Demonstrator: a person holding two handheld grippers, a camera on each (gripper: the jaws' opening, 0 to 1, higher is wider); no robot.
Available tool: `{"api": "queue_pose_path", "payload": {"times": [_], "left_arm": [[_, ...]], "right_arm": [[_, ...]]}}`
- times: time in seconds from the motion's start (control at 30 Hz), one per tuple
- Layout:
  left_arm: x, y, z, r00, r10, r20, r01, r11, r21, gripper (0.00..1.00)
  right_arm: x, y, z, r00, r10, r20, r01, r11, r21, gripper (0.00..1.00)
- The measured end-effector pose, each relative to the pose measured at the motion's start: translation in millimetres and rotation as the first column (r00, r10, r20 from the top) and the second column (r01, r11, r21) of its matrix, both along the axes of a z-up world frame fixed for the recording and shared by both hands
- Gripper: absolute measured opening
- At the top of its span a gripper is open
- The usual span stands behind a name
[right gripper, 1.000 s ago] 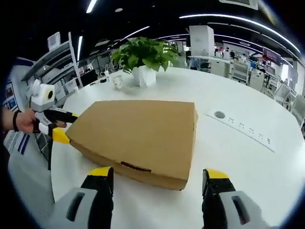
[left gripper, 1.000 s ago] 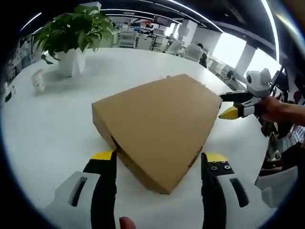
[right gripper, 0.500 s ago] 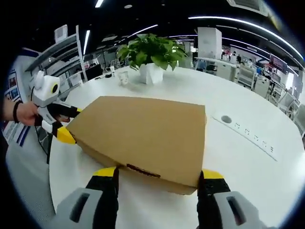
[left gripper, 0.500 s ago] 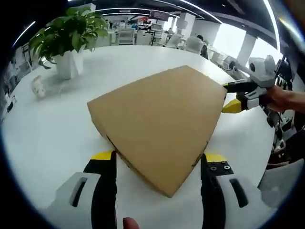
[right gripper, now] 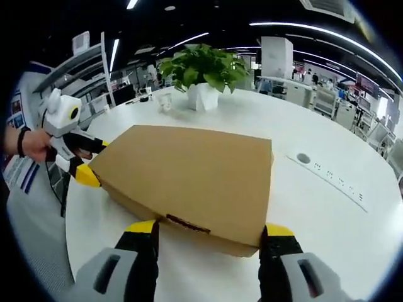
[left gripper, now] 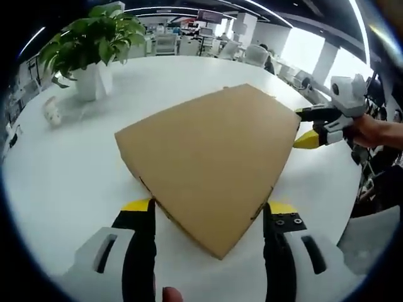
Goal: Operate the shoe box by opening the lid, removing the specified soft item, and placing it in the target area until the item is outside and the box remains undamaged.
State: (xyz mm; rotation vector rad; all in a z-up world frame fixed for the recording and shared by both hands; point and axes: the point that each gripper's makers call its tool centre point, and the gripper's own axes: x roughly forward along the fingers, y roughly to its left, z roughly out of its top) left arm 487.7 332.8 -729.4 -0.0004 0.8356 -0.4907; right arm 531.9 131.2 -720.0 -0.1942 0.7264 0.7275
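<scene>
White worktop [right gripper: 327,207] is carrying the closed shoe box [right gripper: 189,176], lying at twelve o'clock of my open right gripper [right gripper: 208,236], front edge between its jaws, while my open left gripper [left gripper: 208,214] is straddling a corner.

Left gripper [left gripper: 208,212]: two black jaws capped with yellow tips, set in pale grey housings, each with a dark oblong slot. Small screws dot the black face of its right-hand jaw. Right gripper [right gripper: 208,231]: same build, black jaws, yellow caps, grey shells with slots. In the left gripper view the right gripper shows side-on, black with a pointed yellow tip and a white top part. In the right gripper view, the person's hand [right gripper: 34,145] wears a dark wristband [right gripper: 21,142].
</scene>
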Motion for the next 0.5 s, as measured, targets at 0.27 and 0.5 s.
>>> {"api": "queue_pose_path", "payload": {"times": [0.27,0.5], "left_arm": [[-11.9,24.2,-0.3,1.0,0.018,-0.007,-0.018,1.0,0.004,0.68],[-25.6,44.7,-0.1,1.0,0.019,-0.013,-0.019,1.0,0.012,0.68]], "right_arm": [[-3.3,21.6,-2.9,1.0,0.027,0.005,-0.027,1.0,0.004,0.62],[-13.0,42.3,-3.9,0.999,0.039,0.011,-0.039,0.999,0.005,0.6]]}}
